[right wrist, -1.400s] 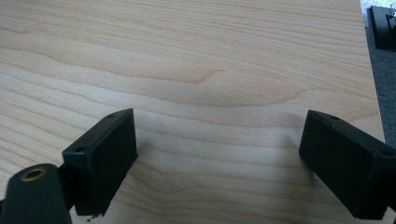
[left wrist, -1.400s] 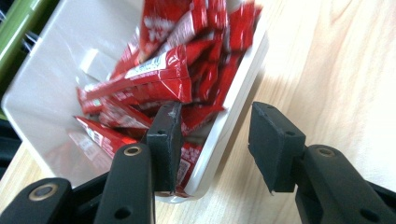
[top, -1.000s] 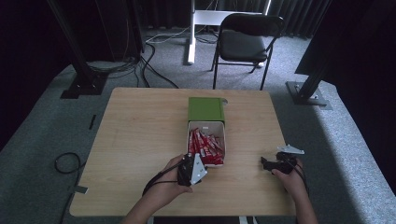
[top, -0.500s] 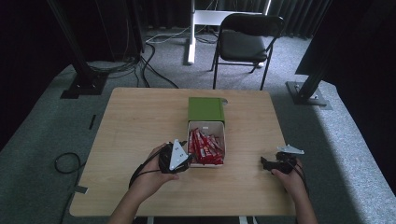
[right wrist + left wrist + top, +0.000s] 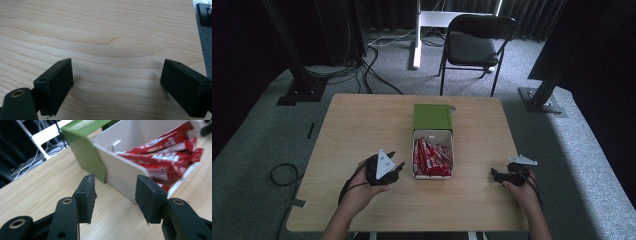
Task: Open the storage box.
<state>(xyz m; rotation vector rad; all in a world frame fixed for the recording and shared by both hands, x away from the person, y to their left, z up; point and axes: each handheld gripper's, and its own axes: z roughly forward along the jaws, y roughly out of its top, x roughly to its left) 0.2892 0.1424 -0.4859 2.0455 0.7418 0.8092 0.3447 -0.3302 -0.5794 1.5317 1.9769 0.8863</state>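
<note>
The left gripper (image 5: 398, 167) has drawn back left from the white box (image 5: 433, 174) of red packets (image 5: 431, 159) mid-table, jaws just parted, empty; the right gripper (image 5: 496, 175) rests wide.

A: How many boxes sit on the table (image 5: 362, 125)?

B: One: a white tray (image 5: 451, 145) slid out of its green sleeve (image 5: 432, 117), the sleeve at its twelve o'clock.

A: And the red sachets (image 5: 430, 157) in it?

B: A heap, overlapping; too tangled to count.

A: Grippers?

B: Two: the left gripper (image 5: 397, 163) at the tray's nine o'clock, the right gripper (image 5: 493, 173) at four. One chair (image 5: 472, 45) at twelve o'clock beyond the table.
</note>
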